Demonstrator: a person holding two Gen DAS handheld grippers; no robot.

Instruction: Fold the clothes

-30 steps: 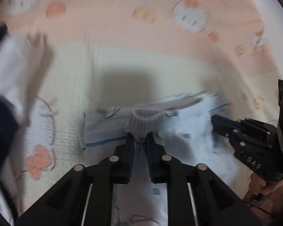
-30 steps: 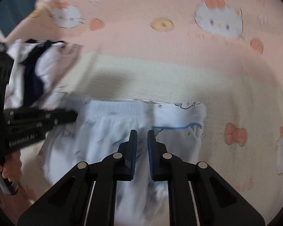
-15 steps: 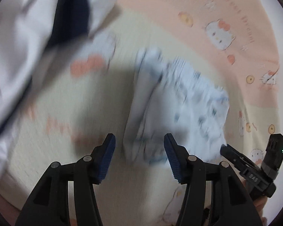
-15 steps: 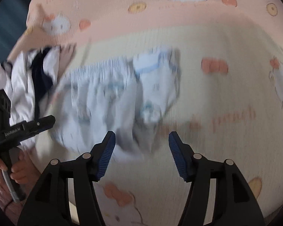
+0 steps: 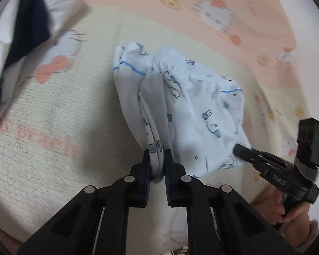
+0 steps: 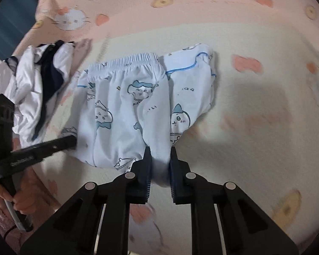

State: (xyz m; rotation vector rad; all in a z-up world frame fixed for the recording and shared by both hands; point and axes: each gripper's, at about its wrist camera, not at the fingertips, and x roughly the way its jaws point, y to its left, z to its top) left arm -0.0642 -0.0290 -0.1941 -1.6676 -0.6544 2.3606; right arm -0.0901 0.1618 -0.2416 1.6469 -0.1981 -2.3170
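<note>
To my right the cream and pink cartoon-print blanket lies bare, so my tongs can pass freely there. On my left a crumpled white and navy garment crowds the space near the pale blue cartoon-print shorts.

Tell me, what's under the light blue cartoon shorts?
The light blue cartoon-print shorts lie on a cream and peach cat-print blanket, which shows all around them. Whatever sits directly beneath the shorts is covered. The left gripper and right gripper pinch their near edge.
</note>
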